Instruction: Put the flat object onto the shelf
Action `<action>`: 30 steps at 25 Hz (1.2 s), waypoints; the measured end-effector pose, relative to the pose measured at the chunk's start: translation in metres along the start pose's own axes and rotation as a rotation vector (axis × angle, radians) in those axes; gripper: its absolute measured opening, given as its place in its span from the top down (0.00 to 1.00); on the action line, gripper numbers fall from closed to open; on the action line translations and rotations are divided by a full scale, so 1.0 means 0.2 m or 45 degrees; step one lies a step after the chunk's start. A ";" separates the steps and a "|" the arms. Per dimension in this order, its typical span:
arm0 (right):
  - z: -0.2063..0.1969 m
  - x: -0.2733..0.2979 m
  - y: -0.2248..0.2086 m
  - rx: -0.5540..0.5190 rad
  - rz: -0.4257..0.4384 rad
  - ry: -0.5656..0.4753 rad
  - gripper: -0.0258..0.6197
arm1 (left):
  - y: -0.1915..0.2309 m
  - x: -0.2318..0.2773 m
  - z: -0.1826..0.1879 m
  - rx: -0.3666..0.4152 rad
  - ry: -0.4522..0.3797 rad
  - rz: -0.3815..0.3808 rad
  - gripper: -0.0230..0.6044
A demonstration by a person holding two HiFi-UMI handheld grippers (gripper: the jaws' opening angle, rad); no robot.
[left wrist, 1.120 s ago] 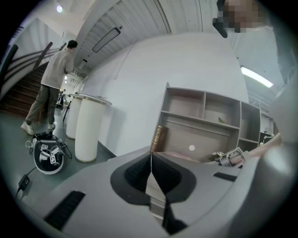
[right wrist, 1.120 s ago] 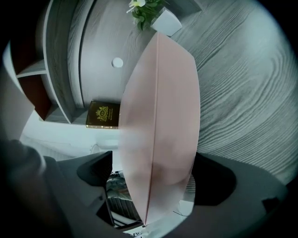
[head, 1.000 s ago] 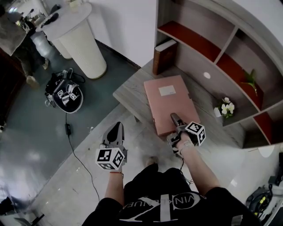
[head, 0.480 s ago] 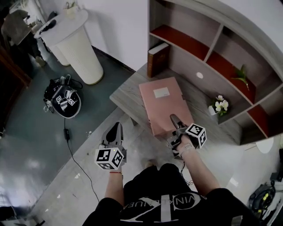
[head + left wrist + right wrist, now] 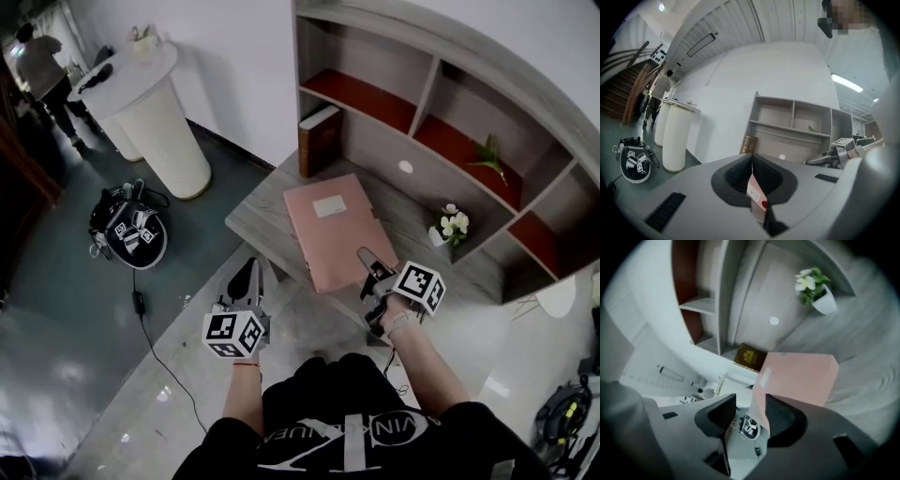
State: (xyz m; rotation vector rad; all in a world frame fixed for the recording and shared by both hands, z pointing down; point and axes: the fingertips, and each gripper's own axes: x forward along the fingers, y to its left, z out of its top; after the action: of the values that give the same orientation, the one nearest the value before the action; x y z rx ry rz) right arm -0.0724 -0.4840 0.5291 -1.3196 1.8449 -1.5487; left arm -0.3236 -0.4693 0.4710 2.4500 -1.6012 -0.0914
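Observation:
The flat object is a pink box file [image 5: 333, 230] with a white label, lying on the low grey table [image 5: 255, 217] in front of the shelf unit [image 5: 375, 98]. My right gripper [image 5: 364, 255] is at the file's near edge. In the right gripper view the file [image 5: 799, 378] has its edge between the jaws of my right gripper [image 5: 750, 405], which are closing. One pad touches it; a gap remains at the other. My left gripper [image 5: 251, 269] hangs over the floor left of the table, shut and empty [image 5: 752, 161].
A brown book [image 5: 317, 139] stands at the shelf's left end, and a small white-flowered plant [image 5: 448, 225] sits on the table's right. A white fluted pedestal [image 5: 155, 117] and a black bag [image 5: 127, 234] are on the floor at left. A person [image 5: 42, 70] stands far left.
The head view has swung so more of the shelf shows and the file sits further left. My right gripper stays at the file's near edge; the left one has barely moved.

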 end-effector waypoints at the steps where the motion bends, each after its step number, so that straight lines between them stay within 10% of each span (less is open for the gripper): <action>1: 0.01 -0.01 0.05 -0.122 0.020 0.007 0.66 | -0.01 0.01 0.01 0.001 -0.005 0.000 0.95; 14: 0.07 -0.21 0.28 -1.239 0.117 0.081 0.86 | -0.12 0.00 0.07 0.020 -0.023 0.037 0.95; 30: 0.31 -0.53 0.39 -1.483 0.198 -0.108 0.95 | -0.36 -0.15 0.18 0.146 -0.056 0.145 0.95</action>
State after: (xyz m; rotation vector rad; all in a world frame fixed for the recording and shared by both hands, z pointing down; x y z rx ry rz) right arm -0.0044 -0.4338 0.4105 -1.5144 2.8100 -0.2067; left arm -0.2763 -0.4192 0.4187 2.4492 -1.8085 -0.0369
